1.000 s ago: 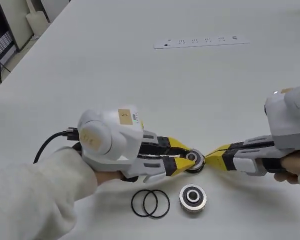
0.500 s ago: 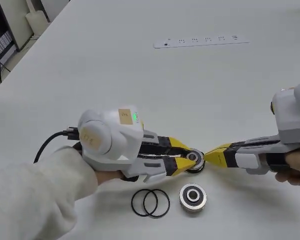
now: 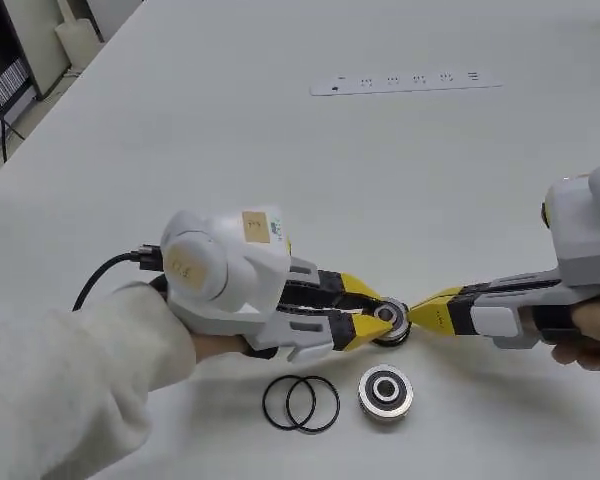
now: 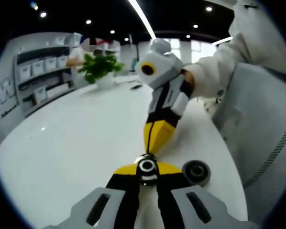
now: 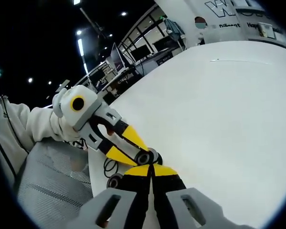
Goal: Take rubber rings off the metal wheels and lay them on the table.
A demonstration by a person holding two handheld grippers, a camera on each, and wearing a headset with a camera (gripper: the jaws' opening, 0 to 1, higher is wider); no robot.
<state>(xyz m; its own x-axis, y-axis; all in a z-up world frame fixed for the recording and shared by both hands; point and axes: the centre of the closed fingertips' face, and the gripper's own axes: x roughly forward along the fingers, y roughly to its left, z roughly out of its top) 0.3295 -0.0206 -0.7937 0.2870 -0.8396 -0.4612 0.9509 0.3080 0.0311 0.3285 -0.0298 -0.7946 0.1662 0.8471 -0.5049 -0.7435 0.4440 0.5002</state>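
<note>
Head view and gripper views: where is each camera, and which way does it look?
Head view: on the person's head, looking down at the table, left gripper and right gripper; a sleeve shows.
Left gripper view: on the left gripper, looking along its jaws, past the held wheel, at the right gripper.
Right gripper view: on the right gripper, facing the left gripper; own jaws show.
Shared: both gripper views show the loose wheel.

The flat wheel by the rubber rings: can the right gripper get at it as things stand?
Probably yes. The flat wheel lies in the open near the right gripper, rubber rings beside it, nothing over it. But its shut tips are at the clamped wheel in the left gripper.
</note>
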